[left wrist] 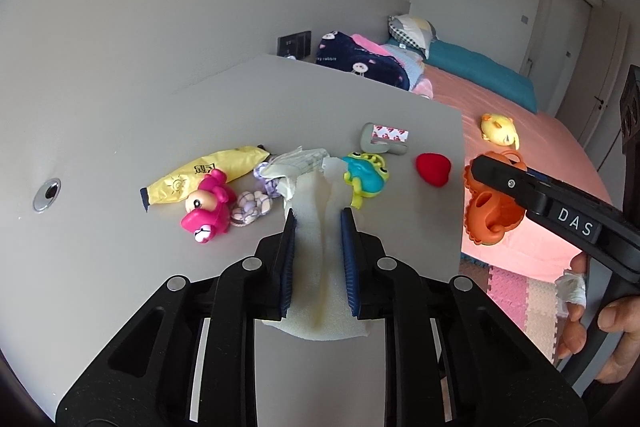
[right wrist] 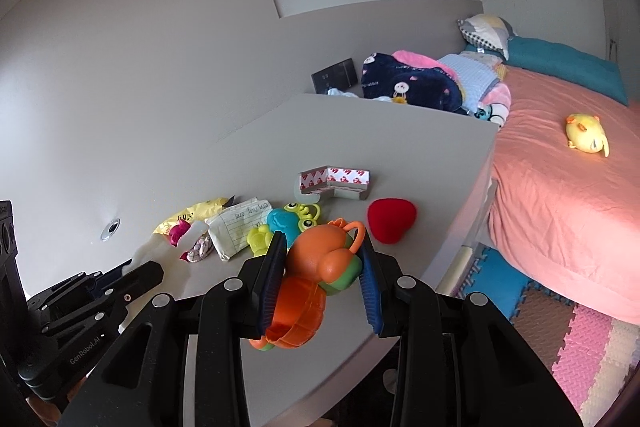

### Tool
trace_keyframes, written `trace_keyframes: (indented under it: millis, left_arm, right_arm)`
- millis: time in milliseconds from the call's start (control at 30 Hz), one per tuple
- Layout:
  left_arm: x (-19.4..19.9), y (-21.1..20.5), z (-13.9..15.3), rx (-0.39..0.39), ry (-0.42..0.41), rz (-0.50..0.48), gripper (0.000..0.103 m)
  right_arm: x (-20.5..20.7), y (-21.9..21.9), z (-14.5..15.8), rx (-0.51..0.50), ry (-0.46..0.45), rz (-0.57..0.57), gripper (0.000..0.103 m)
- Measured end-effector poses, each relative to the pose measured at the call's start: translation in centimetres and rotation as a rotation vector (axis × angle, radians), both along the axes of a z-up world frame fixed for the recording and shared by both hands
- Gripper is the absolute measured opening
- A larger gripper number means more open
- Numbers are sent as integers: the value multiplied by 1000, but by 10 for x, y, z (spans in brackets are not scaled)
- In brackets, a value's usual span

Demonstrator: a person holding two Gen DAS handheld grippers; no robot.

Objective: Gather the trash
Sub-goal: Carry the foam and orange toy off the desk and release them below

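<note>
My left gripper (left wrist: pixel 319 217) is shut on a pale foam sheet (left wrist: pixel 318 267) and holds it over the grey table (left wrist: pixel 160 131). My right gripper (right wrist: pixel 322 245) is shut on an orange toy turtle (right wrist: pixel 316 267); the turtle also shows in the left wrist view (left wrist: pixel 490 215), at the table's right edge. On the table lie a crumpled lined paper (left wrist: pixel 298 165) (right wrist: pixel 238 227), a yellow wrapper (left wrist: pixel 200 179) (right wrist: pixel 192 213), and a grey corner guard with red-printed tape (left wrist: pixel 386 139) (right wrist: pixel 338 183).
Toys on the table: a pink figure (left wrist: pixel 208 209), a blue-green frog (left wrist: pixel 366 177) (right wrist: pixel 288 221), a red heart (left wrist: pixel 434 169) (right wrist: pixel 392 221), a knotted cloth (left wrist: pixel 252 207). A pink bed (right wrist: pixel 560 195) with a yellow plush (right wrist: pixel 586 137) stands right. Foam mats (right wrist: pixel 560 331) cover the floor.
</note>
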State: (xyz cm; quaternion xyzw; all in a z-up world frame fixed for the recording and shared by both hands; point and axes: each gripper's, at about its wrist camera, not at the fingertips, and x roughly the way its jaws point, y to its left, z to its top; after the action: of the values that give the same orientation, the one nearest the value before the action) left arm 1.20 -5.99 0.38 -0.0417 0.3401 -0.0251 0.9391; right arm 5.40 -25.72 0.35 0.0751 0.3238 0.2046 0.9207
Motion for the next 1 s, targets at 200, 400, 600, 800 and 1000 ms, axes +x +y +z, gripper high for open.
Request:
trace_keyframes:
  millis: [200,400,600,800,1000]
  left_arm:
    - [-2,-5,3,-13,2,-8,20]
    - [2,-21,4,-7,6,-36,20]
    - [5,-44,6,5,5,-78,20]
    - [11,-63,7,7,4,-118,20]
    - [18,-85,7,11,7,-164,20]
  right_arm:
    - [-7,-15,3,-3,-13,-18,37]
    - [-10,-34,4,1,-13,-46,37]
    - [-14,-57,7,10,-20,-85,37]
    - [-17,-81,8,14,-24,-130,37]
    - [-22,-105,7,16,-26,-180,37]
